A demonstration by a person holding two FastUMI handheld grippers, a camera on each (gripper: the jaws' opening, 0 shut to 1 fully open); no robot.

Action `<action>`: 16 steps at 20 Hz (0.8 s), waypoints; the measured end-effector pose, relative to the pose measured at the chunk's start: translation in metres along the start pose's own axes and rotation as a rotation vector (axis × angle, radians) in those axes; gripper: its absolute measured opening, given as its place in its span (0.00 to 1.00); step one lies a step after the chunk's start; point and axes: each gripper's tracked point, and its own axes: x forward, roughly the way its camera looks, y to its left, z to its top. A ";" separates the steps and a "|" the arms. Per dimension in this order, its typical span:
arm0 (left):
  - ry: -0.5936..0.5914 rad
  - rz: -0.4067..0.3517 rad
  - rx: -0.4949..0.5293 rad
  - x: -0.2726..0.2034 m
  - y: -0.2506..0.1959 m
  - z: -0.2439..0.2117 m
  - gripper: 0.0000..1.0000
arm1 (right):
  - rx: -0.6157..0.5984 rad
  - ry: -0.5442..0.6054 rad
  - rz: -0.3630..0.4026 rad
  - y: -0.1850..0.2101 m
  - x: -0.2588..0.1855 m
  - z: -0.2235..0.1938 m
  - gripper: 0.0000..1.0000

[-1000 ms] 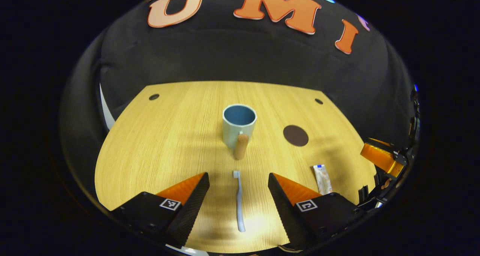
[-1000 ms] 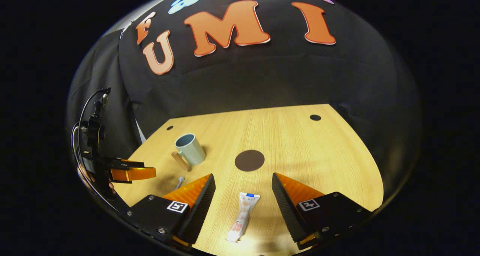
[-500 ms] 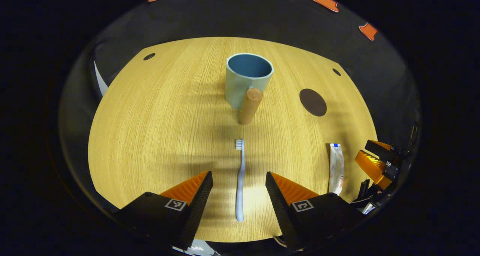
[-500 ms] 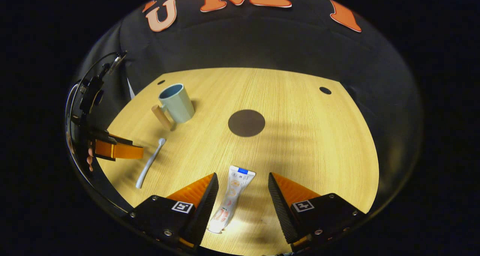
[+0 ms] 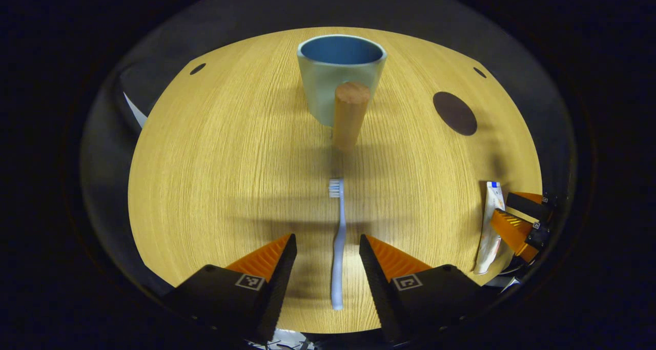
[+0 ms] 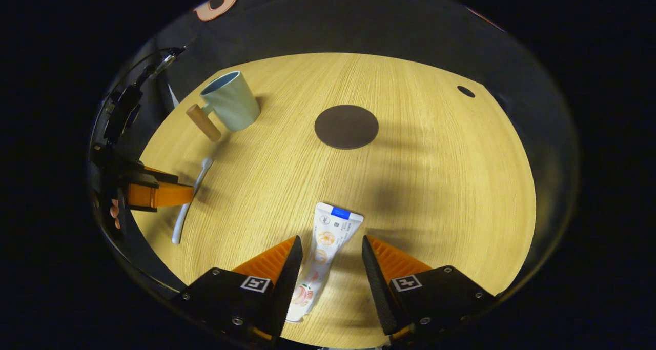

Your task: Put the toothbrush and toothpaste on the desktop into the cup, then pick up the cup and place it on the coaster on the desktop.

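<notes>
A pale blue toothbrush (image 5: 338,247) lies flat on the wooden desktop (image 5: 220,150), head pointing at the cup. My left gripper (image 5: 326,240) is open and straddles its handle. The pale green cup (image 5: 339,73) with a wooden handle stands upright beyond it. A white toothpaste tube (image 6: 322,252) lies between the fingers of my open right gripper (image 6: 328,242). In the right gripper view the cup (image 6: 229,100) stands at far left, the toothbrush (image 6: 187,199) below it, with the left gripper (image 6: 154,193) over the handle. The toothpaste (image 5: 489,227) and right gripper (image 5: 517,219) show at the right of the left gripper view.
A round dark brown coaster (image 6: 346,126) lies flat near the middle of the desktop (image 6: 441,186), right of the cup; it also appears as the coaster (image 5: 455,113) in the left gripper view. Small dark holes (image 6: 466,91) mark the table's far corners. Black cloth surrounds the table.
Both grippers have come down and forward toward the desktop. The toothbrush handle now lies between the left fingers and the toothpaste between the right fingers; both jaws have narrowed slightly.
</notes>
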 end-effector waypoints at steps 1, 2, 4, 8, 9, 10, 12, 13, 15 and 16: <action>0.010 0.023 -0.001 0.006 0.002 0.001 0.66 | -0.014 0.011 -0.008 0.000 0.001 -0.002 0.71; 0.011 0.032 -0.003 0.008 0.002 0.002 0.63 | -0.023 0.021 -0.016 -0.001 0.004 -0.002 0.71; 0.012 0.033 -0.002 0.015 -0.002 0.005 0.58 | -0.022 0.037 -0.025 0.003 0.009 -0.005 0.62; 0.008 0.039 -0.010 0.011 -0.007 0.003 0.26 | -0.008 0.039 -0.011 0.003 0.005 -0.005 0.45; -0.003 0.031 -0.020 0.012 -0.012 0.005 0.25 | -0.002 0.040 -0.006 0.001 0.002 -0.005 0.40; 0.005 0.026 -0.033 0.008 -0.006 0.003 0.24 | -0.002 0.032 -0.002 0.000 -0.001 -0.003 0.29; -0.015 0.014 -0.039 0.015 -0.001 0.004 0.10 | 0.009 0.016 0.012 0.004 0.001 -0.001 0.25; -0.024 -0.003 -0.060 0.012 0.000 0.002 0.06 | 0.008 0.007 0.020 0.006 0.001 -0.001 0.23; -0.046 -0.040 -0.074 0.013 0.001 0.013 0.08 | 0.015 -0.010 0.039 0.007 0.000 0.000 0.18; -0.049 -0.051 -0.074 0.013 0.002 0.017 0.08 | 0.022 -0.017 0.048 0.008 -0.001 0.001 0.17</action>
